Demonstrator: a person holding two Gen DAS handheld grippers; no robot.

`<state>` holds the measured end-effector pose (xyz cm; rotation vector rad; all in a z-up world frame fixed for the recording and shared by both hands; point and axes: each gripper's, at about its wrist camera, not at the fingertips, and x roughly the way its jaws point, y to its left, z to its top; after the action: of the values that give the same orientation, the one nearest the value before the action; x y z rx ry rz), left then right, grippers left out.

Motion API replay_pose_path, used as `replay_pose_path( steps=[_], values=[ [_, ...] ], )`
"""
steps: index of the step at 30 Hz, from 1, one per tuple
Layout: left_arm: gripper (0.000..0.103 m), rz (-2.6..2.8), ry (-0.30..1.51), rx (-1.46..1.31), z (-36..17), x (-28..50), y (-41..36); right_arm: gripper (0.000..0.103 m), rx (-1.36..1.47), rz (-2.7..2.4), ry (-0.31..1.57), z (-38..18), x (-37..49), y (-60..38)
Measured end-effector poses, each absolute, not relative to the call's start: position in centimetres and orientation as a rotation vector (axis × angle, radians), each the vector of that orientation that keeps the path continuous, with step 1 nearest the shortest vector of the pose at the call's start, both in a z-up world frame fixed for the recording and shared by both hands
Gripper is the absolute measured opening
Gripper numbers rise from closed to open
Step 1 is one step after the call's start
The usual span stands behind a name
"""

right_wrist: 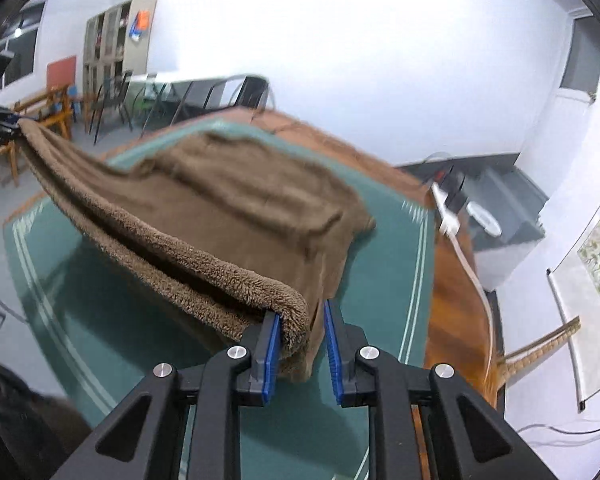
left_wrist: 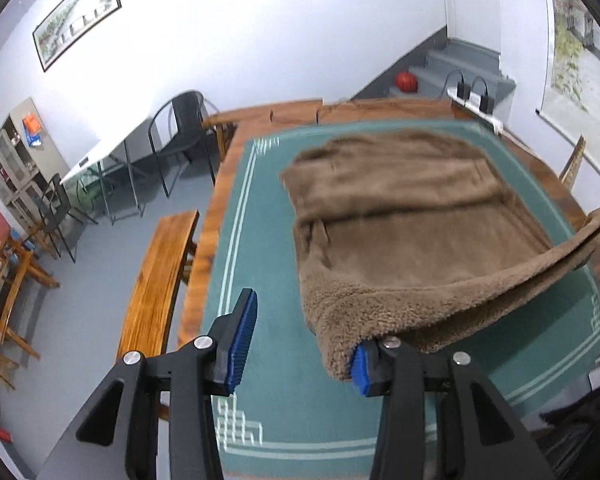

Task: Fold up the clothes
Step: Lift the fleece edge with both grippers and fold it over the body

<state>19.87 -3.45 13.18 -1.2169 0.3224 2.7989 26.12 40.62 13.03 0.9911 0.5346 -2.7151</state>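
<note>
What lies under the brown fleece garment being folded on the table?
Under the brown fleece garment lies a green mat on the wooden table. Beneath its lifted near edge the mat shows; whatever lies under the resting part is covered.

Between the jaws of the right gripper (right_wrist: 302, 350) hangs a brown garment (right_wrist: 236, 216) of thick, fuzzy, matt fleece. Beneath them lies a matt green cloth mat (right_wrist: 380, 248) on a glossy wooden table (right_wrist: 452, 280).

Green mat (left_wrist: 260, 216) bare left of brown fleece garment (left_wrist: 400, 208): free passage. Far edge: power strip (left_wrist: 474, 100) with plugs. Bench (left_wrist: 156, 280) beside table (left_wrist: 224, 160).
</note>
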Motion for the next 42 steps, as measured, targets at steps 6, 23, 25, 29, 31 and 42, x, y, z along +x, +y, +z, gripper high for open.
replay_pose_path(
  steps=[6, 23, 25, 29, 31, 42],
  values=[
    [0.047, 2.808, 0.335, -1.093, 16.5, 16.0, -3.2, 0.022, 0.86, -2.842, 0.492, 17.2, 22.2, 40.8],
    [0.047, 2.806, 0.273, -0.996, 19.2, -4.8, -2.0, 0.022, 0.744, -3.108, 0.454, 23.1, 4.3, 39.5],
    [0.047, 2.796, 0.248, -1.027, 18.3, -7.7, -2.0, 0.022, 0.774, -3.12, 0.456, 22.6, 1.5, 39.2],
    [0.047, 2.773, 0.23, -1.105, 15.3, -13.6, -1.7, 0.022, 0.87, -3.128, 0.449, 20.4, -3.4, 38.8],
    [0.047, 2.758, 0.231, -1.146, 13.5, -15.8, -1.3, 0.022, 0.928, -3.128, 0.443, 19.0, -5.6, 38.9],
    [0.046, 2.686, 0.245, -1.347, 4.2, -24.6, 0.7, 0.022, 1.278, -3.06, 0.374, 9.4, -15.2, 40.1]
  ],
)
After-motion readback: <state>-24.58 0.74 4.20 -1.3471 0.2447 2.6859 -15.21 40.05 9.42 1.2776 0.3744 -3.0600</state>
